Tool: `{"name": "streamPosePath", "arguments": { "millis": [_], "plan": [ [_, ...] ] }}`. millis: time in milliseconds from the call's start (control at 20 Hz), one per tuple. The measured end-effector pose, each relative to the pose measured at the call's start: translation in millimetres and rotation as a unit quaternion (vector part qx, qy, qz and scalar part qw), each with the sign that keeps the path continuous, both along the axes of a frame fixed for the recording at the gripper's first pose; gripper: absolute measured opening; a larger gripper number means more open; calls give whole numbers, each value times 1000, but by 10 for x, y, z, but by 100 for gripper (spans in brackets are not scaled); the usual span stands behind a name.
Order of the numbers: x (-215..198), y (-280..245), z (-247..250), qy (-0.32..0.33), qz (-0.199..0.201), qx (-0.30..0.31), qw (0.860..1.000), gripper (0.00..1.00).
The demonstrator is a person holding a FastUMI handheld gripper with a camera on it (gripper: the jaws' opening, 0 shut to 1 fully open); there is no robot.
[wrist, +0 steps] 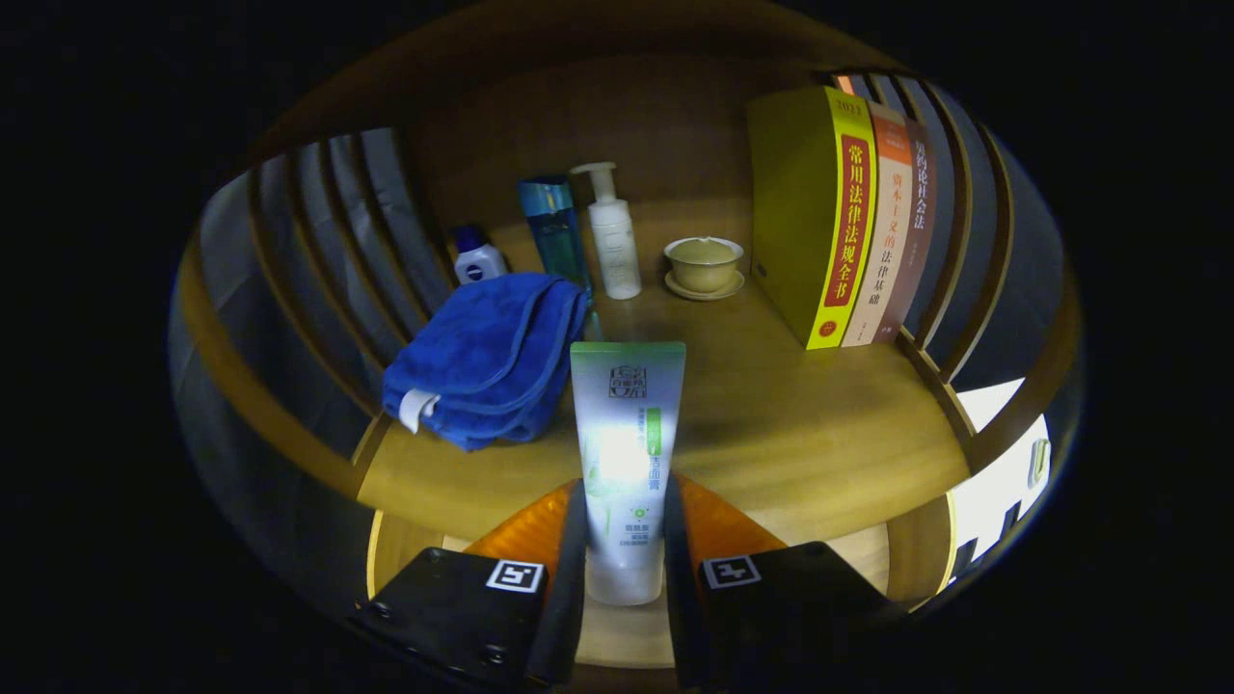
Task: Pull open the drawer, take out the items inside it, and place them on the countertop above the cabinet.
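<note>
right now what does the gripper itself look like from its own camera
The gripper has two blocky black housings, each carrying a square black-and-white marker on top, with small screws on the left one. Two flat, narrow fingers run forward from them.

The bench (829, 424) is a wooden surface enclosed by a wooden back panel (665, 125). Curved wooden slats (318, 241) with gaps between them form the left side; matching slats (964, 222) form the right side. Beyond the slats the surroundings are dark grey. Light falls brightest on the front part of the bench; the rear recess is dim. A bright white area (1003, 472) shows below the right slats.
</note>
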State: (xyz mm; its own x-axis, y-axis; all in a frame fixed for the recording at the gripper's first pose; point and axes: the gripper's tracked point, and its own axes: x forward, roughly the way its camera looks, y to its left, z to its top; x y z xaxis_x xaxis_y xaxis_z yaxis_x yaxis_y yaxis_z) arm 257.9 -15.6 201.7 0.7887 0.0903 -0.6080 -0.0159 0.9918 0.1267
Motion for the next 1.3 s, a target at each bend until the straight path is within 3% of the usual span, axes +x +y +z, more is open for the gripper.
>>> {"name": "streamPosePath", "arguments": {
  "millis": [550, 700, 950, 1300],
  "plan": [
    [385, -137, -75, 46, -28, -28, 998, 46],
    [389, -137, -174, 58, -33, -21, 998, 53],
    [391, -180, -59, 29, -44, -2, 999, 63],
    [124, -255, 228, -26, -42, 15, 999, 69]
  ]
}}
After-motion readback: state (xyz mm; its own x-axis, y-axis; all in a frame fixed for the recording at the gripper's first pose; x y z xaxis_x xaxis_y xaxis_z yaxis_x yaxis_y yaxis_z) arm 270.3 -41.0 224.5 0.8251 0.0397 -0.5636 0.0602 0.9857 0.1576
